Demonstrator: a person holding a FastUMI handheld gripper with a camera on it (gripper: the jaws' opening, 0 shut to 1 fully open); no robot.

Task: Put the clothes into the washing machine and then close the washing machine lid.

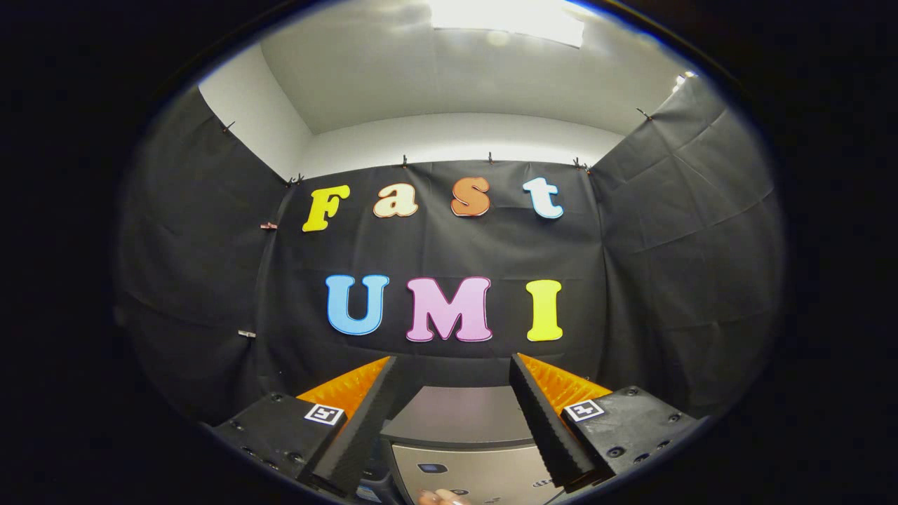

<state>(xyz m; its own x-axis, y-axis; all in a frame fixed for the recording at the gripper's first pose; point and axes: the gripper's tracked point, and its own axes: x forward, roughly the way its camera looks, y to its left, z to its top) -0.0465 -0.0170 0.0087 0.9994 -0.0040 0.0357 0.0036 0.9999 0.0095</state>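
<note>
No clothes lie near your wide-open, empty tongs, just the washing machine below between them; expect limp, light fabric—pinch a bunched fold.

Staged recording booth, not a real home. Black cloth was clipped up as walls across the middle of the frame, with a plain white wall and ceiling above it and a bright ceiling light at the top centre. A grey washing machine sat at the bottom centre as the household prop.
</note>
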